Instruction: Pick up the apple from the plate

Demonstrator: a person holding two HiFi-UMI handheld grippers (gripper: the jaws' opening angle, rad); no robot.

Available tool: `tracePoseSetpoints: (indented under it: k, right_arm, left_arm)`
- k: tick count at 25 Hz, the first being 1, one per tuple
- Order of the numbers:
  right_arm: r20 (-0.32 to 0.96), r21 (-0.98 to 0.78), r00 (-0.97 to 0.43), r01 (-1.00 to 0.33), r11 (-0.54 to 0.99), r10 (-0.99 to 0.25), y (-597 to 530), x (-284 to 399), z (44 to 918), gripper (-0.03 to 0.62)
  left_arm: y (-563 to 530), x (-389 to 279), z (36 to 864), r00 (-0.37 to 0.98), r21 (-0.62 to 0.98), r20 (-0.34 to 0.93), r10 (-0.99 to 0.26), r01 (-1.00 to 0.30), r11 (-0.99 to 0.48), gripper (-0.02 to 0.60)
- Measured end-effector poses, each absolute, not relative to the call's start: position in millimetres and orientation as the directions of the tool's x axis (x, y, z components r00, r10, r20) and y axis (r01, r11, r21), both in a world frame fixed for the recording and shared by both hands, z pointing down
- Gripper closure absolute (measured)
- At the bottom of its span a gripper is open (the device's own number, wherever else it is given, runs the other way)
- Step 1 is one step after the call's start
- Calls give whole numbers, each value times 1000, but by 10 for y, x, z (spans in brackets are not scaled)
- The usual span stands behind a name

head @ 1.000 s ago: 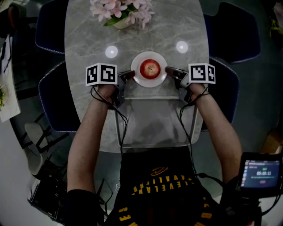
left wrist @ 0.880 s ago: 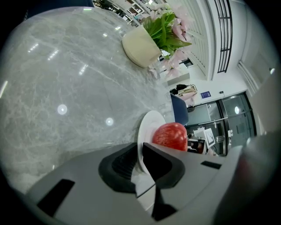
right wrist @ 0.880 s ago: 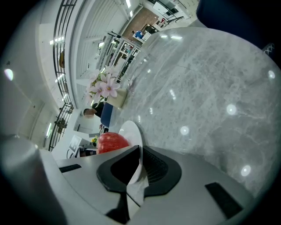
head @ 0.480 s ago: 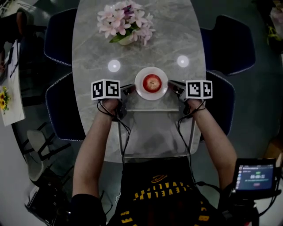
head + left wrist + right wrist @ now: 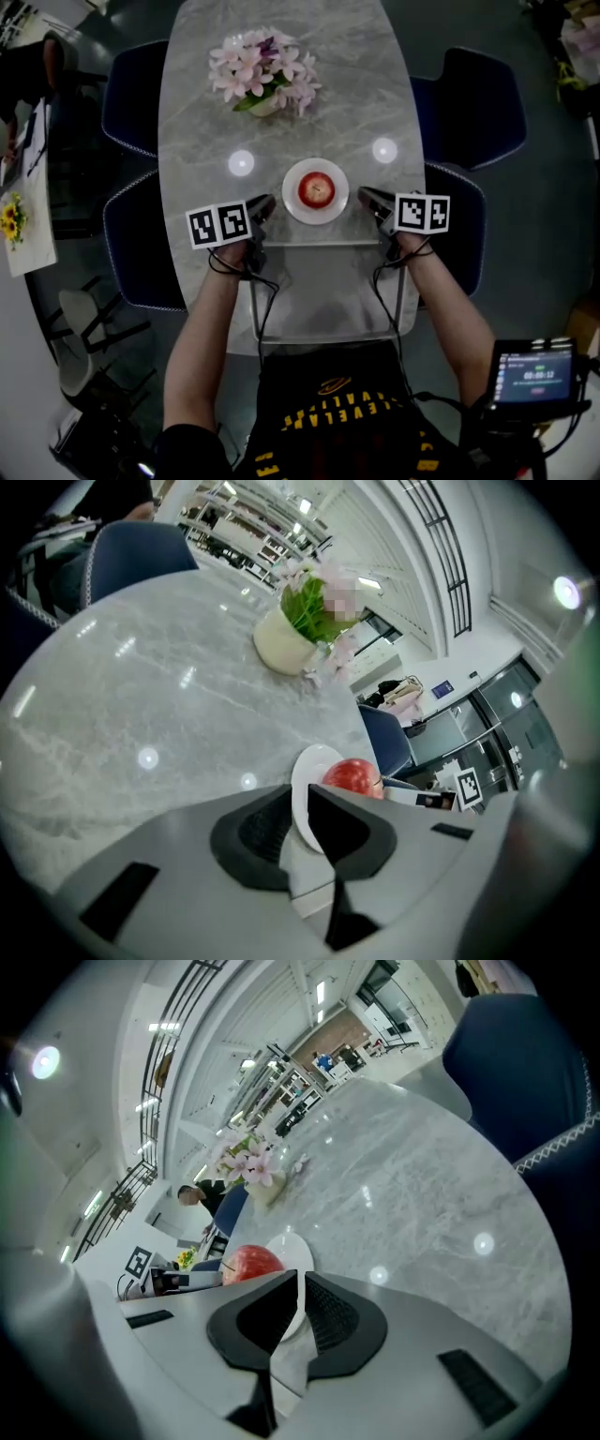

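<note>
**Two tools, one on each side of the apple**

My two arms reach out over the surface [image 5: 328,94], with a tool in each hand. The left tool [image 5: 265,202] and the right tool [image 5: 364,195] both tip in toward the middle.

The left tool's jaws are pressed almost together, with only a thin slit between them. They hold nothing. The right tool's jaws are the same, nearly closed and empty.

A white plate [image 5: 333,208] sits between the two tools, near both tips but touching neither. The red apple [image 5: 317,188] sits on the middle of the plate. From the left tool, the apple is just ahead and to the right. From the right tool, it is just ahead and to the left.

Well beyond both tools stands a pot of pink flowers [image 5: 264,70].
</note>
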State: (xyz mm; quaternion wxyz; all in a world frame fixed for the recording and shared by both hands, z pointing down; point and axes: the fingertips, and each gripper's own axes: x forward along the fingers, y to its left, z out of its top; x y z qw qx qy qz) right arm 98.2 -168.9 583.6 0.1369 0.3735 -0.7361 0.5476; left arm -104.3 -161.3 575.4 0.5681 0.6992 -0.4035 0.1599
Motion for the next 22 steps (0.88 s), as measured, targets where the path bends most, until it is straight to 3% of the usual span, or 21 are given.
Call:
tracePoseSetpoints:
  k: [8,18,22]
  right_arm:
    - [499,-704,-715,-664,253,-489,-1595,868,5306,563]
    - [429,-688,-697,-664,291,-575,-533,777,4715,563]
    - [423,-606,-686,-700,378,-593,-289,670,4513,563]
  left_arm:
    - [-1392,-906,5085,593,612,573,-566,-769,-185,529]
    - [-153,-349,4616,632,507,580,-514,-774,-380,529]
    - [54,-152,4409,659,490,535,-529,-752,-442,529]
